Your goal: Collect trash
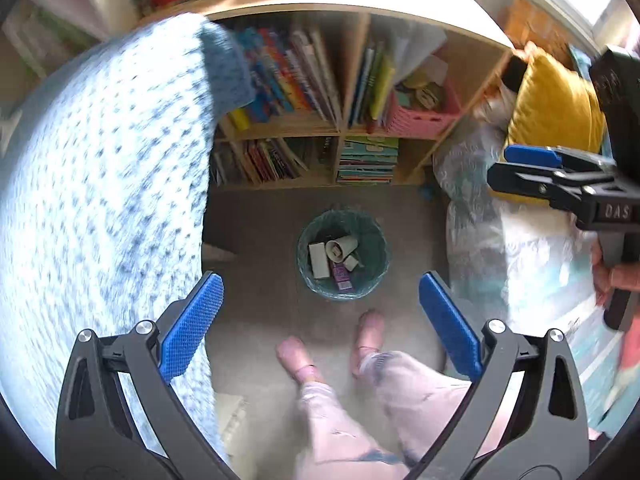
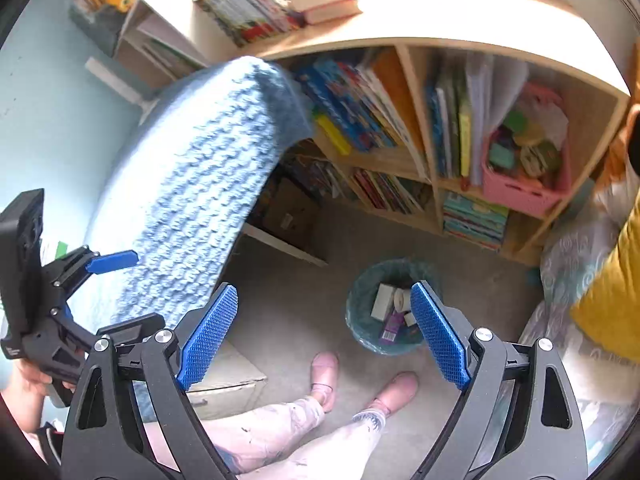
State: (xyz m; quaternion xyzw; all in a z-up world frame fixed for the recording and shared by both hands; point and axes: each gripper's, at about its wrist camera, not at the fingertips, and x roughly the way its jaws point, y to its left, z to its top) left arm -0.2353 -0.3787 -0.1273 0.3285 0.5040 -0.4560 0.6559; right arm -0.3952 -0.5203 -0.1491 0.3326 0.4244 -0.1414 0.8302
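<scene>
- Both grippers are held high above the floor with nothing in them. The left gripper (image 1: 320, 320) has its fingers wide apart, and so does the right gripper (image 2: 324, 336).
- The bin (image 1: 380, 248) stands on the carpet (image 1: 256, 232) just ahead of the person's feet (image 1: 296, 356). It has a green liner and already holds a paper cup (image 1: 342, 246), a white box (image 1: 319, 260) and a purple carton (image 1: 342, 276).
- No loose trash shows on the carpet, so my guess is the step is to find the next piece. Turn slowly and scan before reaching down.
- When picking up light card or paper, I would close gently on a flat side and release right over the bin mouth.
- A blue knitted blanket (image 2: 200, 184) hangs to the left and hides much of the view; keep the fingers out of it.
- A bookshelf (image 2: 420, 128) packed with books and a pink basket (image 2: 520, 192) backs the bin. A bed with a yellow pillow (image 1: 556, 108) is to the right.
</scene>
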